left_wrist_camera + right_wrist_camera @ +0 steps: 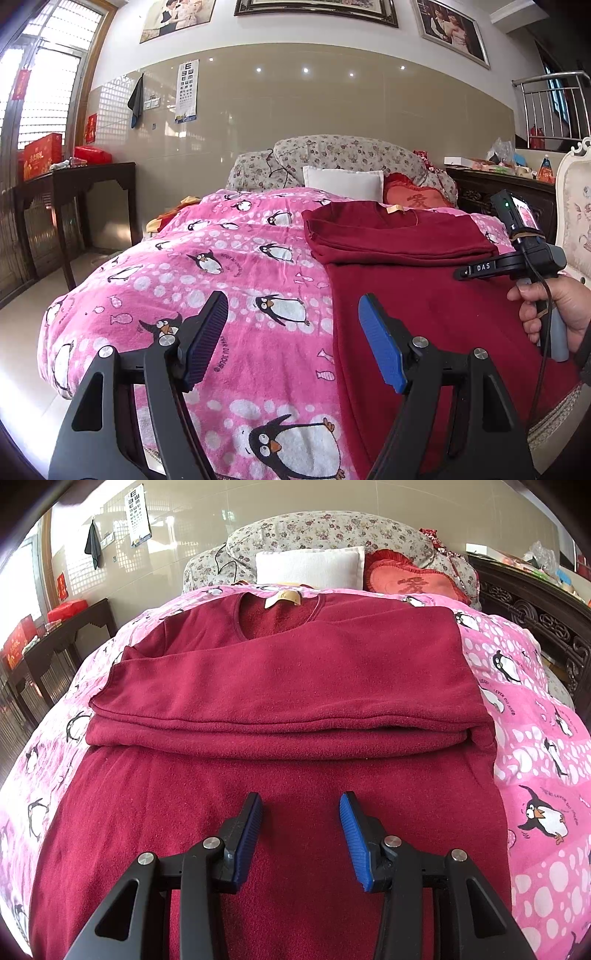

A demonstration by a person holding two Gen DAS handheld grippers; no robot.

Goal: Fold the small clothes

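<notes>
A dark red fleece top (280, 686) lies flat on the pink penguin blanket (546, 760), neck and tan label toward the pillows, both sleeves folded across the chest. It also shows in the left wrist view (399, 236). My right gripper (301, 834) is open and empty, hovering over the top's lower body. My left gripper (293, 332) is open and empty over the blanket, just left of the top's left edge. The right gripper's body and the hand holding it (550, 306) show at the right of the left wrist view.
Floral pillows (332, 528), a white pillow (310, 566) and a red heart cushion (413, 579) lie at the bed head. A dark console table (74, 192) with red boxes stands left. A carved dark cabinet (535, 616) stands right. Bare floor (22, 325) lies left.
</notes>
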